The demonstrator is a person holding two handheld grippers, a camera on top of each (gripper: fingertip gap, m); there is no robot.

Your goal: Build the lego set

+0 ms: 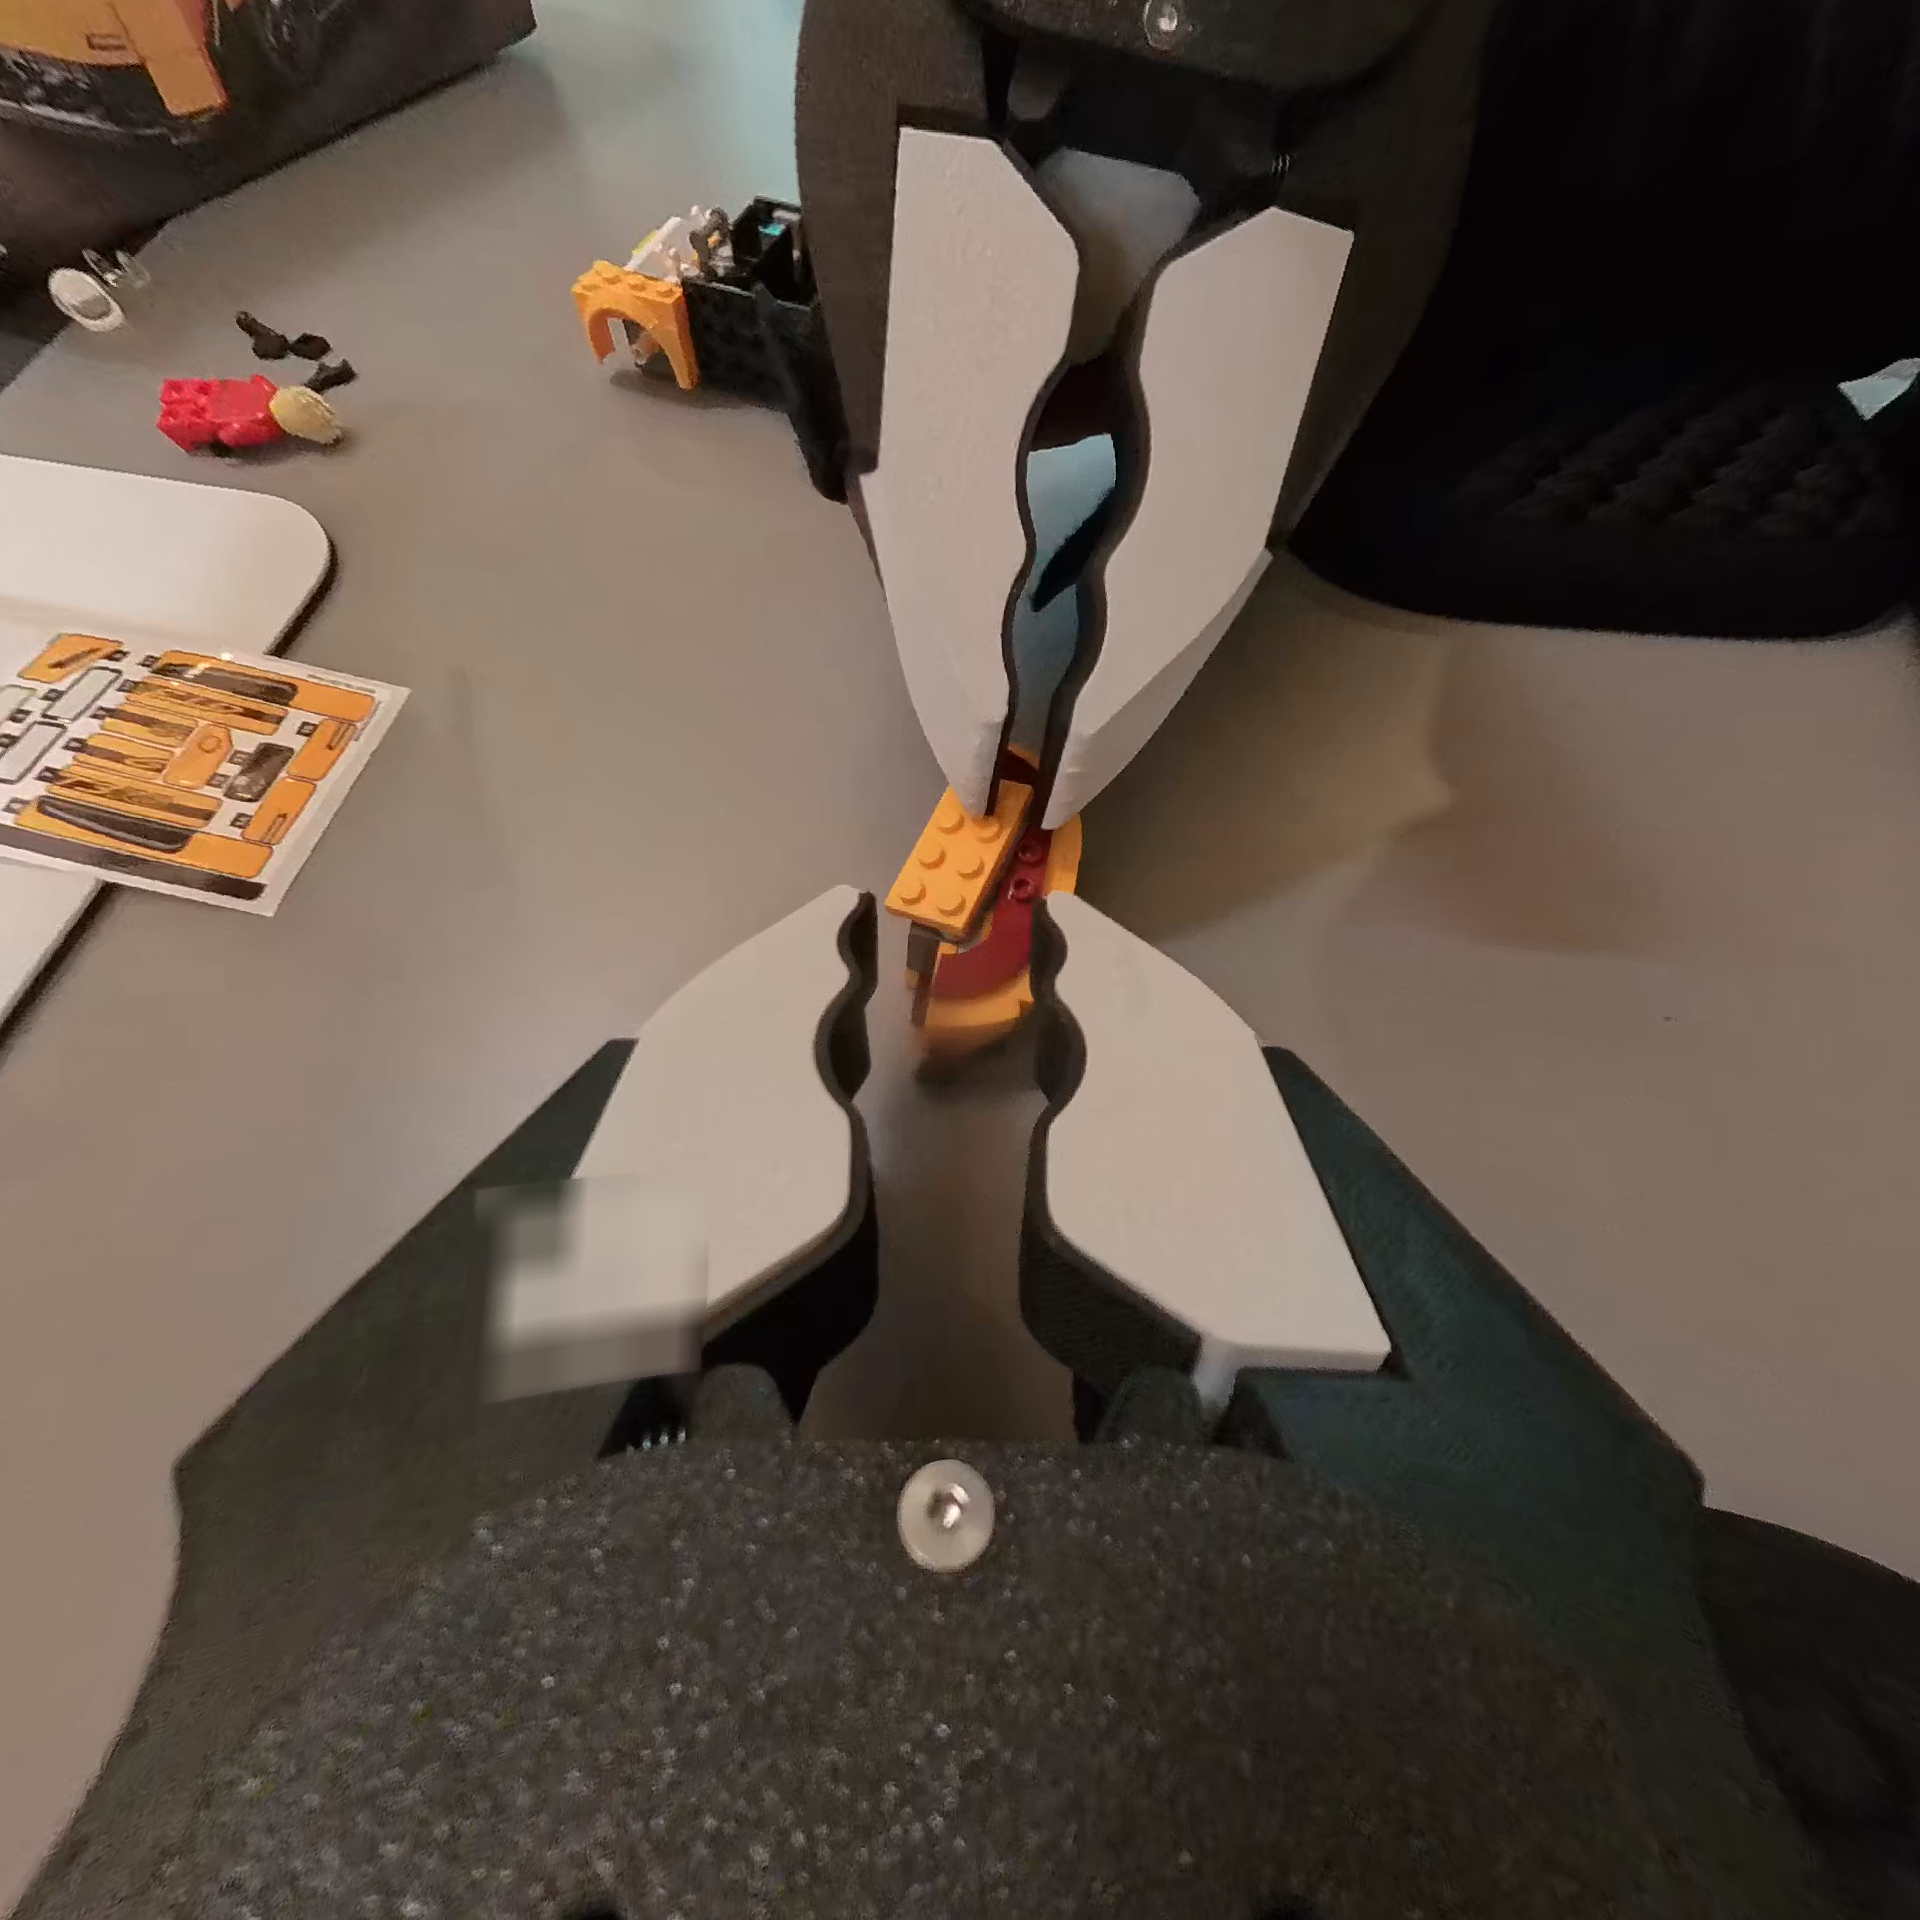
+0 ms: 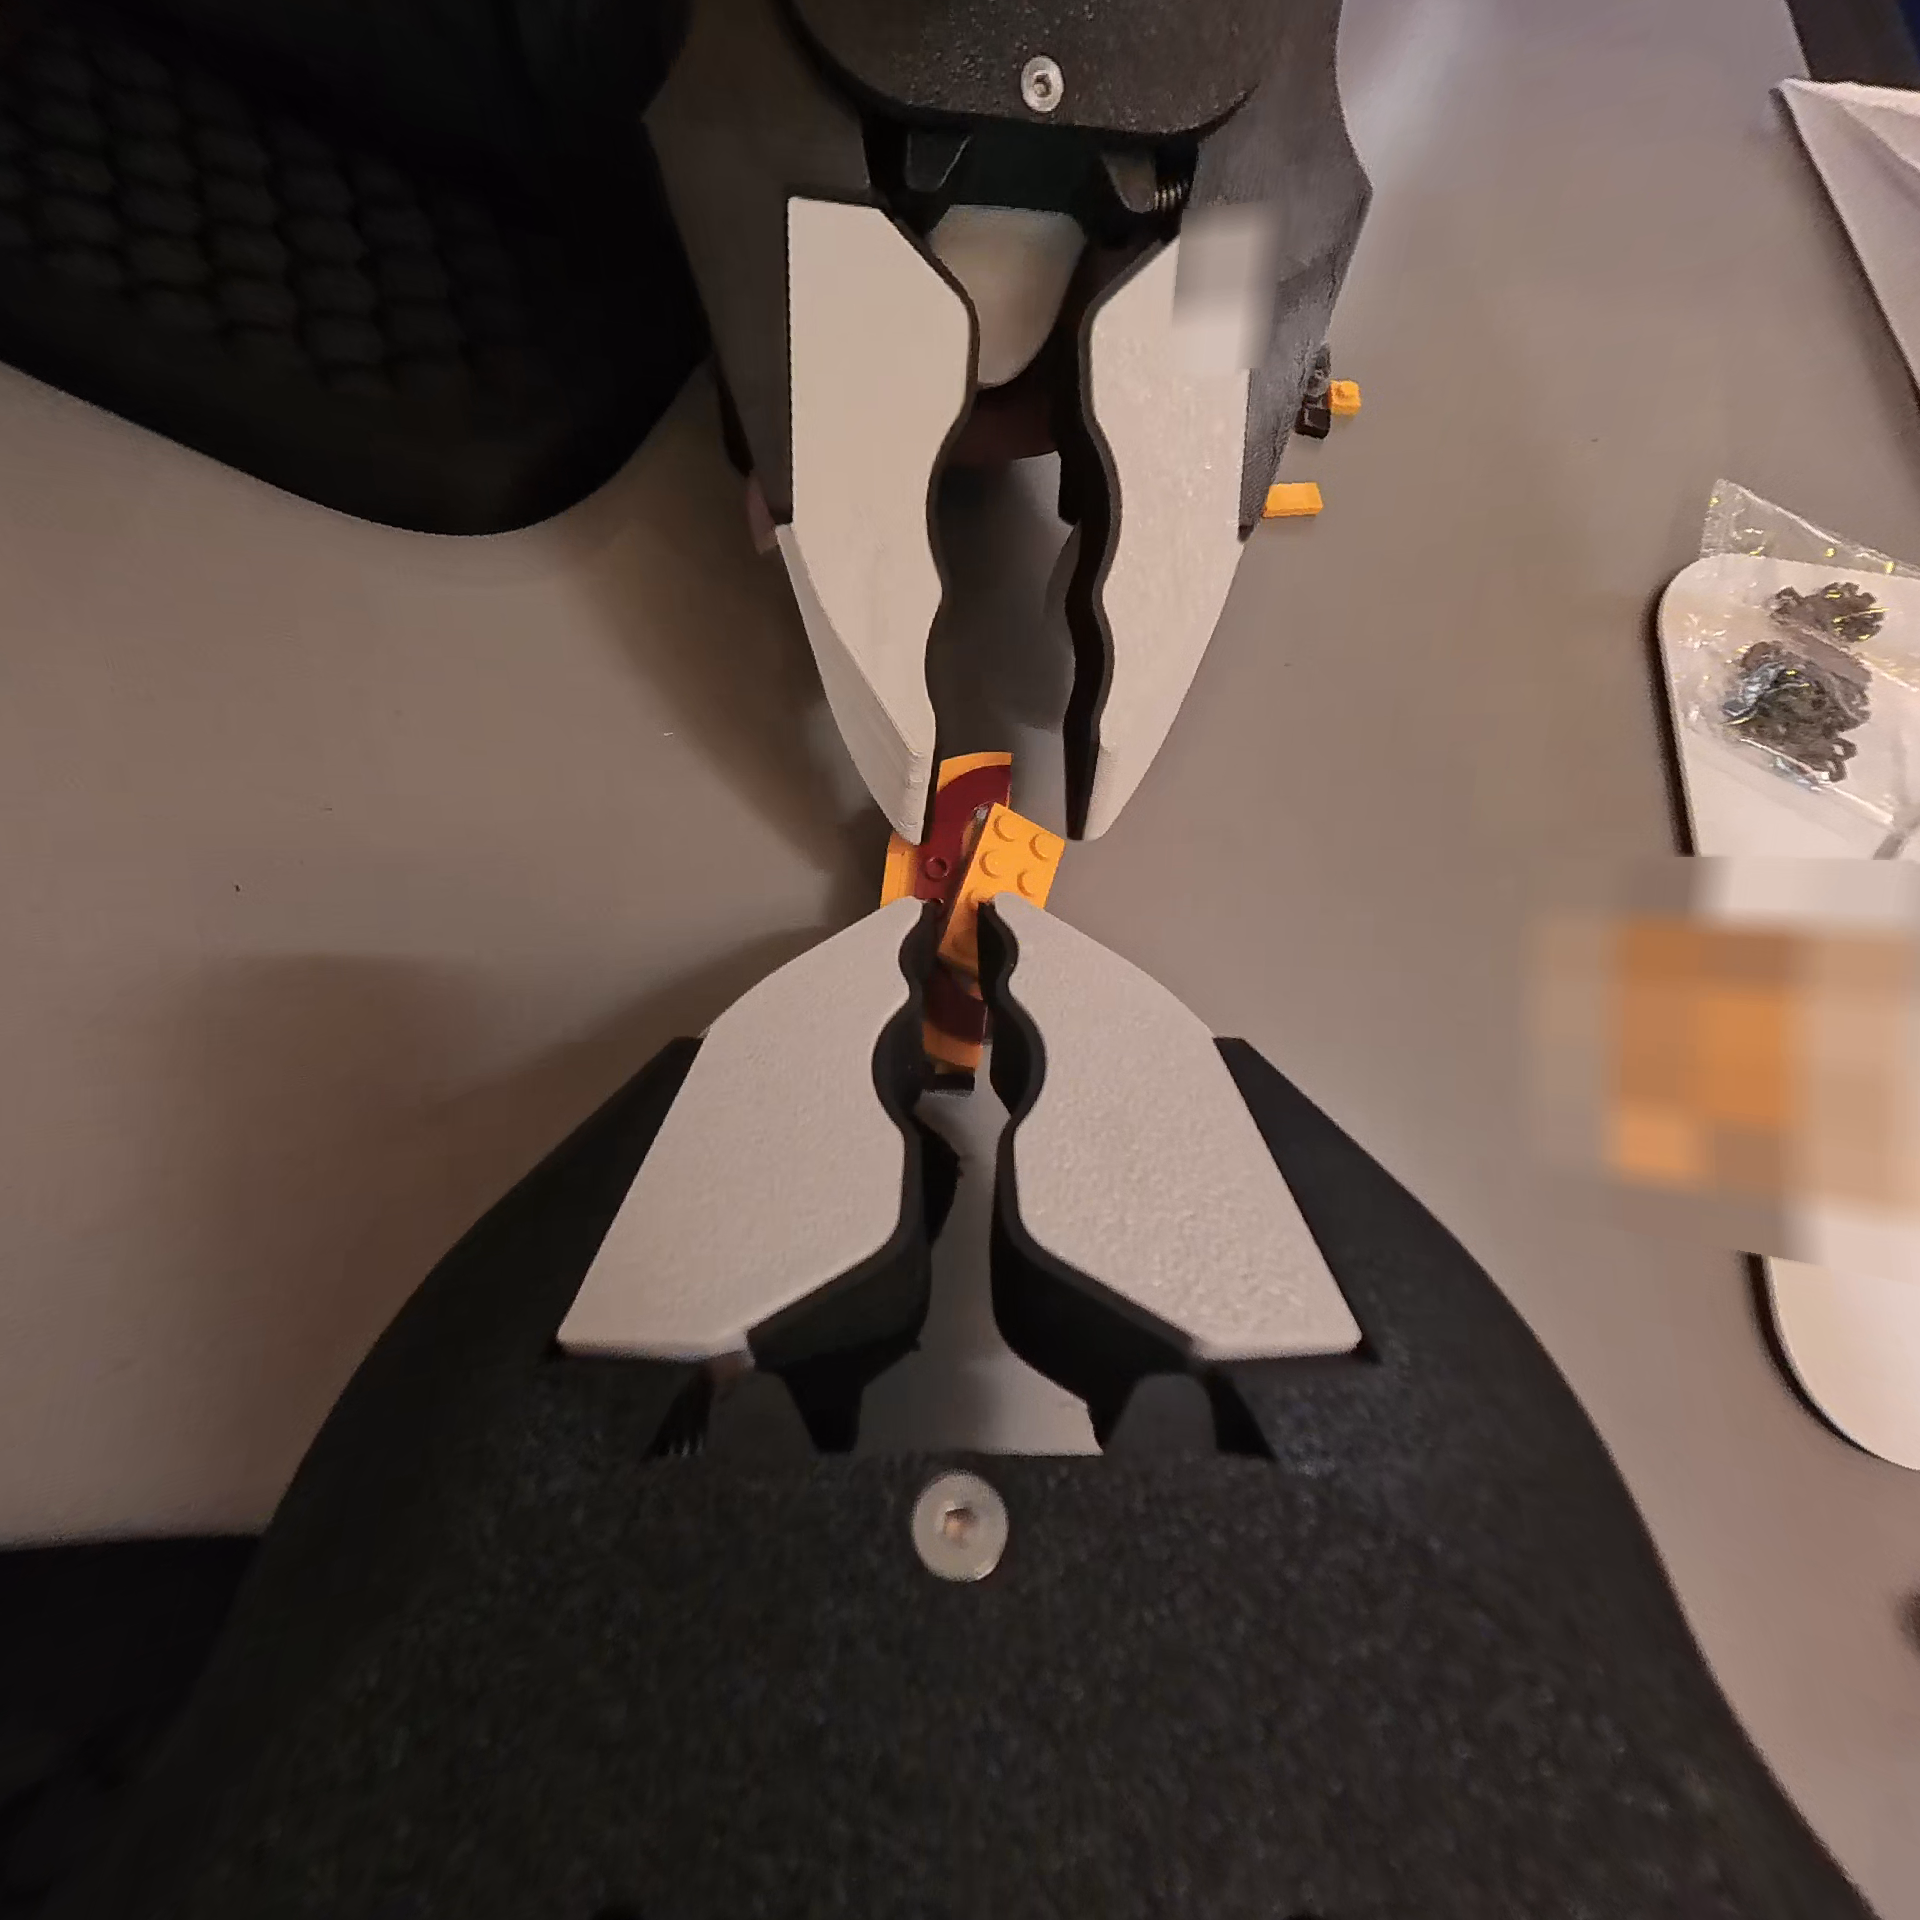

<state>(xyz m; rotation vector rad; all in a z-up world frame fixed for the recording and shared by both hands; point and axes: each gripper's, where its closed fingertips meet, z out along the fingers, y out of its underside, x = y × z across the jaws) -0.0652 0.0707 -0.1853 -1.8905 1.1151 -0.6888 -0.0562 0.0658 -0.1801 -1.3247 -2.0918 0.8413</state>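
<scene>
The right gripper (image 2: 951, 909) pinches the orange plate (image 1: 961, 868) over the orange-and-red arch piece (image 1: 987, 977). The left gripper (image 1: 956, 914), part open, holds nothing. Next: press them together.

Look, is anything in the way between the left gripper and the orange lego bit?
Nothing visible does. The orange and dark red studded plastic lego piece sits right at the open tips of the left gripper, above the grey table. The right gripper pinches its far end.

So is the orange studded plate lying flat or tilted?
Tilted: the orange plate leans over the dark red arch piece, pinched at its far end by the right hand-held gripper.
</scene>
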